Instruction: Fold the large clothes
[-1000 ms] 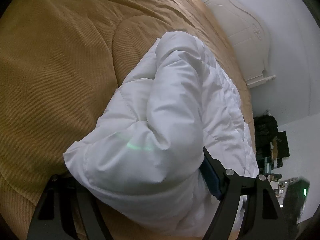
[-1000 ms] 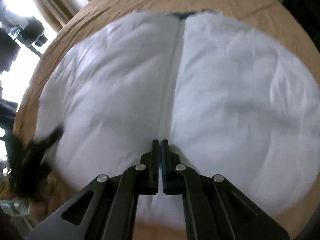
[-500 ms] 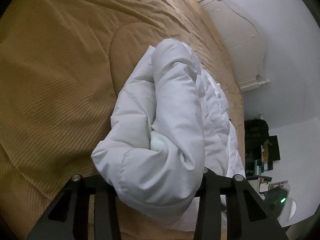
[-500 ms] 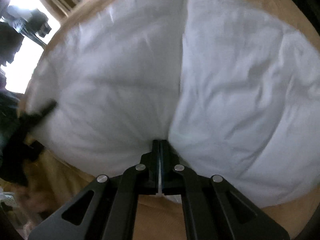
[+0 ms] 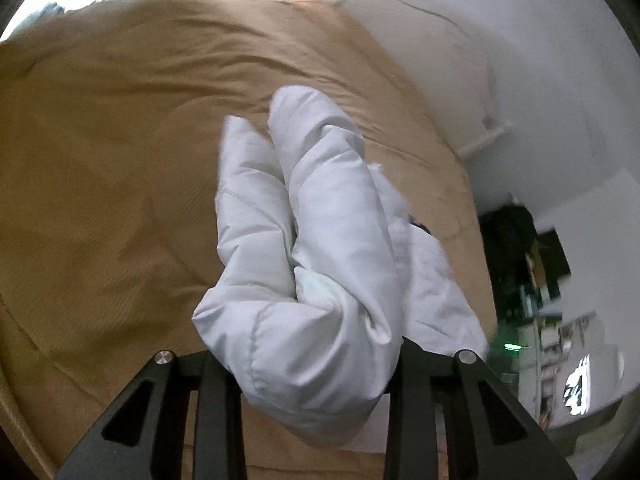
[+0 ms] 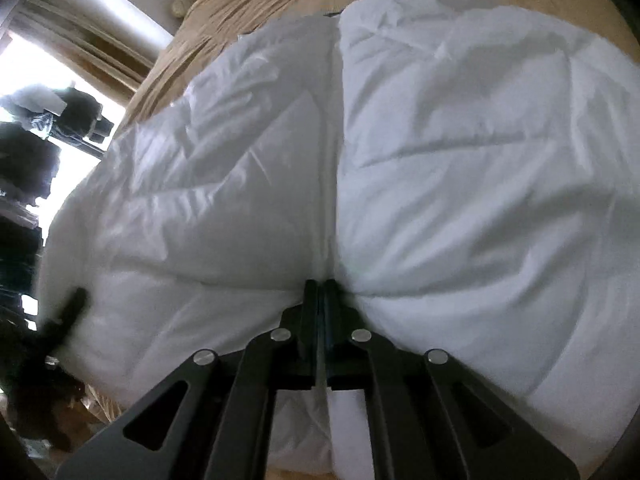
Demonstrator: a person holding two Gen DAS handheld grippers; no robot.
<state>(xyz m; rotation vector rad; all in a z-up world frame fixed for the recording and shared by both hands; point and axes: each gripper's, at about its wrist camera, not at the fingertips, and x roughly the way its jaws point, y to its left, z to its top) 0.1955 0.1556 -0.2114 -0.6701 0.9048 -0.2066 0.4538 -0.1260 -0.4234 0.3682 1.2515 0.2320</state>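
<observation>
A white padded jacket [image 6: 440, 160] lies front up on a tan bedspread [image 5: 100, 200], its zip line running down the middle. My right gripper [image 6: 321, 286] is shut on the jacket's hem at the zip line. My left gripper [image 5: 316, 360] is shut on a thick bunch of the jacket's side [image 5: 312, 280] and holds it lifted off the bed; its fingertips are hidden by the fabric. The left gripper also shows as a dark shape at the jacket's left edge in the right wrist view [image 6: 68, 312].
A white headboard [image 5: 440, 40] and wall stand beyond the bed. Dark furniture and clutter [image 5: 520, 248] sit at the right of the left wrist view. A bright window with dark shapes [image 6: 40, 120] is at the left of the right wrist view.
My left gripper has lifted and tilted up with the bunched fabric, showing more wall and window. My right gripper has closed in on the hem and holds it, with the jacket pulled nearer.
</observation>
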